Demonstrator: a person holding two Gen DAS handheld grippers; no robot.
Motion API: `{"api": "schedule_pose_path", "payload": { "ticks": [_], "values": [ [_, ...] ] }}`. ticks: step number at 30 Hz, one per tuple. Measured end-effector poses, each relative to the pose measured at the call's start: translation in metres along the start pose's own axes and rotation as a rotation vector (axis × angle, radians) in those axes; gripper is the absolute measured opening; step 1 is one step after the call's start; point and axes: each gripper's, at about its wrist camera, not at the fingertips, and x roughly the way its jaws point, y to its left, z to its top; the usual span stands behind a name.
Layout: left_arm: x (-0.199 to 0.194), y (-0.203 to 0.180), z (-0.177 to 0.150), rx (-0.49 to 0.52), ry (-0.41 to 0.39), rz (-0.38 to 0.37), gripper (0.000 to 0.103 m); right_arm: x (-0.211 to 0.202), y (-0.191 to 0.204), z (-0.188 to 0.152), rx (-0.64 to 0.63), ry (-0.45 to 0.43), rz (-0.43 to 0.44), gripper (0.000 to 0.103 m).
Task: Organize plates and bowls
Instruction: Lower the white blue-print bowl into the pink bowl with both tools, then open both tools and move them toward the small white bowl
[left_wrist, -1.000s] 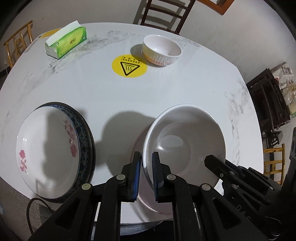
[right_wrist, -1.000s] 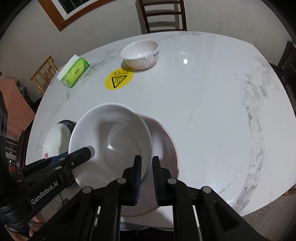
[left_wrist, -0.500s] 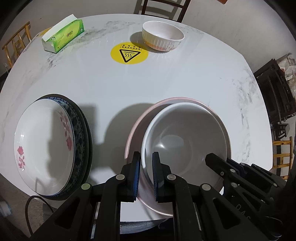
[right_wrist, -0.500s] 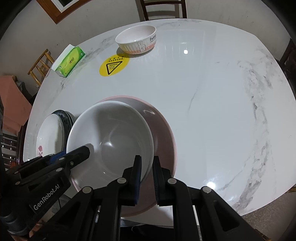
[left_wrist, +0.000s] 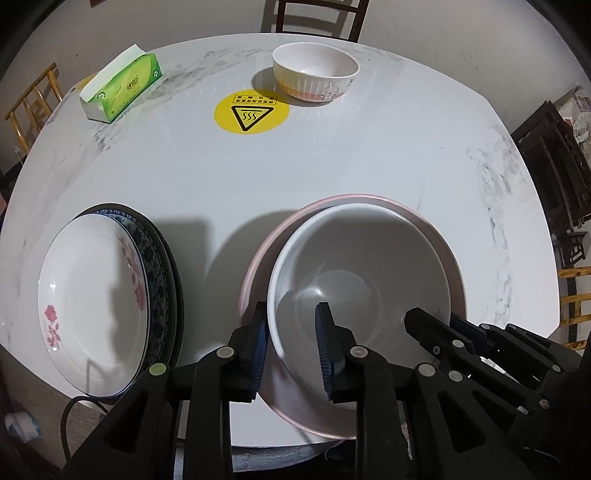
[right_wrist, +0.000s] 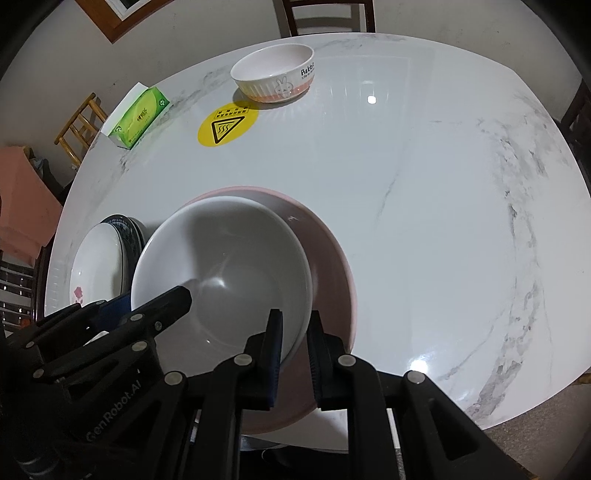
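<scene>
The white bowl (left_wrist: 364, 280) now sits nested inside the pink bowl (left_wrist: 369, 201) at the near edge of the bench (left_wrist: 332, 158), off-centre, crowding the pink bowl's left wall. The left claw (left_wrist: 291, 345) is opening: its pads straddle the white bowl's near-left rim, with a clear gap on the inner side, so that grip is letting go. The right claw (right_wrist: 295, 349) straddles the near-right rim, its pads close about it and seemingly just clenched on it. The risk, as I judge it, lies in the uneven release: with one side freed and the other pinched, any lift or twist of the right claw could tip the white bowl or drag it against the pink one. The pink bowl overhangs the bench's near edge, so a snagged rim on withdrawal could pull the pair toward the floor. To the left, the flowered plate (left_wrist: 92, 295) rests on a dark patterned plate (left_wrist: 162, 266); the small rabbit bowl (left_wrist: 316, 70) waits at the far side, beside the yellow sticker (left_wrist: 251, 112).
</scene>
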Motion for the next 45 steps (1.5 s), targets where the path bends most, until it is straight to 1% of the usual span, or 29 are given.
{"api": "schedule_pose_path", "payload": {
  "ticks": [2, 6, 10, 20, 26, 36, 39, 42, 44, 45],
  "values": [
    [0.000, 0.000, 0.000, -0.003, 0.000, -0.002, 0.023, 0.000, 0.000, 0.000, 0.004, 0.000, 0.002, 0.015],
    [-0.001, 0.002, 0.001, -0.018, 0.000, -0.018, 0.025, 0.000, -0.001, 0.000, 0.004, -0.001, 0.002, 0.015],
    [-0.002, 0.003, 0.002, -0.027, -0.004, -0.024, 0.026, -0.001, -0.001, -0.001, 0.000, -0.008, -0.014, 0.016],
    [-0.003, 0.006, 0.002, -0.029, -0.009, -0.041, 0.026, 0.000, 0.000, 0.001, -0.005, -0.003, -0.026, 0.016],
    [-0.007, 0.007, 0.001, -0.033, -0.024, -0.054, 0.026, -0.007, 0.002, 0.002, -0.025, -0.033, -0.065, 0.017],
    [-0.015, 0.009, 0.004, -0.036, -0.047, -0.071, 0.027, -0.012, 0.000, 0.004, -0.022, -0.046, -0.054, 0.017],
    [-0.017, 0.010, 0.004, -0.031, -0.058, -0.074, 0.028, -0.016, 0.000, 0.005, -0.025, -0.062, -0.051, 0.017],
    [-0.020, 0.010, 0.003, -0.026, -0.070, -0.075, 0.029, -0.026, -0.001, 0.008, -0.027, -0.108, -0.065, 0.017],
    [-0.022, 0.010, 0.004, -0.024, -0.081, -0.074, 0.033, -0.029, -0.001, 0.011, -0.030, -0.121, -0.063, 0.017],
    [-0.023, 0.010, 0.004, -0.024, -0.087, -0.073, 0.033, -0.031, -0.002, 0.012, -0.032, -0.129, -0.059, 0.017]
  ]
}}
